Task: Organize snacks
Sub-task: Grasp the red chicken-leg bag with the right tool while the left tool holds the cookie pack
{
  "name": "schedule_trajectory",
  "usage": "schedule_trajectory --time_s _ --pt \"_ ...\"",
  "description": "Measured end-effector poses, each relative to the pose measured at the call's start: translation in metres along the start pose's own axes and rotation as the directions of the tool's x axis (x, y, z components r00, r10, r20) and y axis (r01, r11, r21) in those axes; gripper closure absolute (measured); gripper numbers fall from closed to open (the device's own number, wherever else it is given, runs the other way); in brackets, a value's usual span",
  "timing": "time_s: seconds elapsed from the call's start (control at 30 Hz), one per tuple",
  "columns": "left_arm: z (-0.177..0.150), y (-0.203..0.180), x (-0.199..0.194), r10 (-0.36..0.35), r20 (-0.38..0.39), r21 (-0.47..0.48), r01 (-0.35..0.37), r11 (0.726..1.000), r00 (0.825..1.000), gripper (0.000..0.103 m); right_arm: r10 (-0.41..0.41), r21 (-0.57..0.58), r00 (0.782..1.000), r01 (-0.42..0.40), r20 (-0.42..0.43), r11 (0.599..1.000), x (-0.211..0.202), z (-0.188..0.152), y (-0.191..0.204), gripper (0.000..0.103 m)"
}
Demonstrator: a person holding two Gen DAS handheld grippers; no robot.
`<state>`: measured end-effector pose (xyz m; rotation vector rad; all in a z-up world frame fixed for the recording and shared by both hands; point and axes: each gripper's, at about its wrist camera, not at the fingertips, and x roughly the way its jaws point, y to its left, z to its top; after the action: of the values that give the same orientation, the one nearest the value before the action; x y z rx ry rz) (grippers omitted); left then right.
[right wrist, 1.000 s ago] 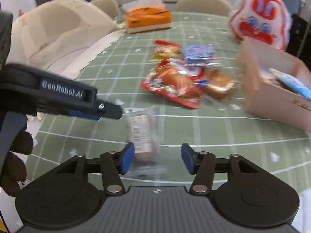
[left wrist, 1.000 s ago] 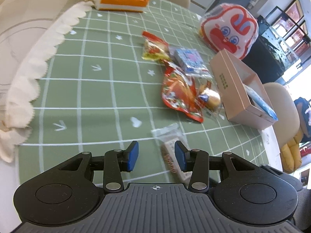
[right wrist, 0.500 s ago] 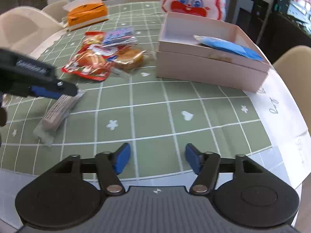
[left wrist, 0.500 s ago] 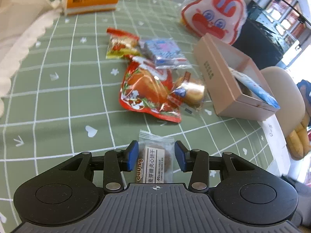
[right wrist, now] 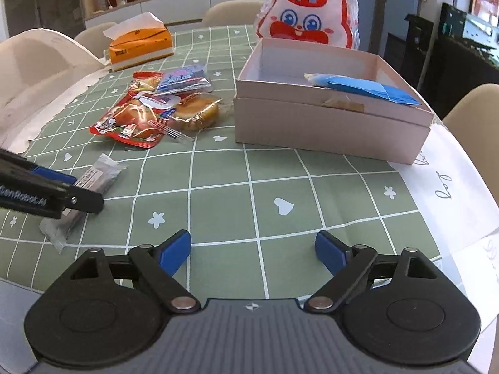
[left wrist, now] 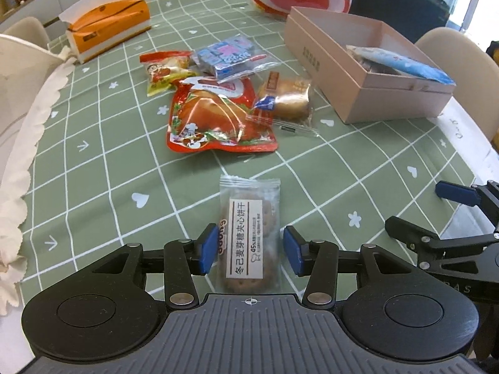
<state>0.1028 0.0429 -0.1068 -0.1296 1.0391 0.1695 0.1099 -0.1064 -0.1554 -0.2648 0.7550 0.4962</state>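
A clear-wrapped biscuit pack [left wrist: 249,233] lies on the green checked tablecloth between the fingers of my left gripper [left wrist: 251,249], which is open around it without squeezing; the pack also shows in the right wrist view [right wrist: 84,190]. Beyond lie a red snack bag [left wrist: 215,115], a wrapped bun [left wrist: 287,99], a blue pack [left wrist: 230,56] and a yellow-red pack [left wrist: 165,70]. A pink open box [left wrist: 368,71] at right holds a blue packet [left wrist: 402,64]. My right gripper [right wrist: 252,252] is open and empty above the table's near edge.
An orange tissue box [left wrist: 109,28] stands at the far left. A rabbit-face bag [right wrist: 307,12] sits behind the pink box [right wrist: 327,124]. Beige chairs [left wrist: 464,74] ring the table. A white lace cloth [left wrist: 28,118] hangs at left.
My left gripper has swung right and lined up around the biscuit pack. My right gripper has drawn back to the right, away from the pack, and opened wider.
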Motion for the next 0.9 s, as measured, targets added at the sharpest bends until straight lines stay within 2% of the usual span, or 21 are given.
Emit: schedule_trajectory --time_s 0.1,0.17,0.27,0.4,0.47,0.57,0.77,0.9 --pt "-0.001 -0.001 0.000 0.006 -0.001 0.010 -0.006 1.000 1.000 0.052 0.011 -0.008 1.000 -0.011 0.003 1.000 0.000 -0.001 -0.001 0.013" --pt "-0.002 0.001 -0.001 0.000 -0.006 -0.028 0.000 1.000 1.000 0.052 0.018 -0.014 1.000 -0.018 -0.006 1.000 0.001 0.000 0.000 0.010" --pt "-0.005 0.004 -0.004 0.000 0.003 -0.065 0.001 0.998 1.000 0.057 0.035 -0.030 0.999 -0.036 -0.039 0.999 0.004 0.001 0.002 0.000" --pt "-0.011 0.010 -0.009 -0.019 0.002 -0.080 0.019 0.997 1.000 0.063 0.036 -0.039 0.997 -0.039 -0.063 0.998 0.005 0.005 0.004 0.000" --pt "-0.013 0.019 -0.013 -0.031 -0.009 -0.132 0.029 0.991 0.999 0.063 0.054 -0.050 0.994 -0.059 -0.094 0.997 0.008 0.011 0.006 0.001" --pt "-0.022 0.033 -0.023 -0.035 0.003 -0.179 0.035 0.983 0.999 0.063 0.118 -0.055 0.988 -0.124 -0.099 0.991 0.011 0.026 0.012 0.010" --pt "-0.042 0.062 -0.047 -0.062 0.033 -0.252 0.069 0.965 0.998 0.063 0.179 -0.076 0.984 -0.179 -0.013 0.981 0.025 0.078 0.059 0.011" --pt "-0.053 0.079 -0.056 -0.094 0.057 -0.275 0.106 0.956 0.994 0.063 0.177 -0.061 0.984 -0.176 0.016 0.982 0.050 0.114 0.095 0.011"
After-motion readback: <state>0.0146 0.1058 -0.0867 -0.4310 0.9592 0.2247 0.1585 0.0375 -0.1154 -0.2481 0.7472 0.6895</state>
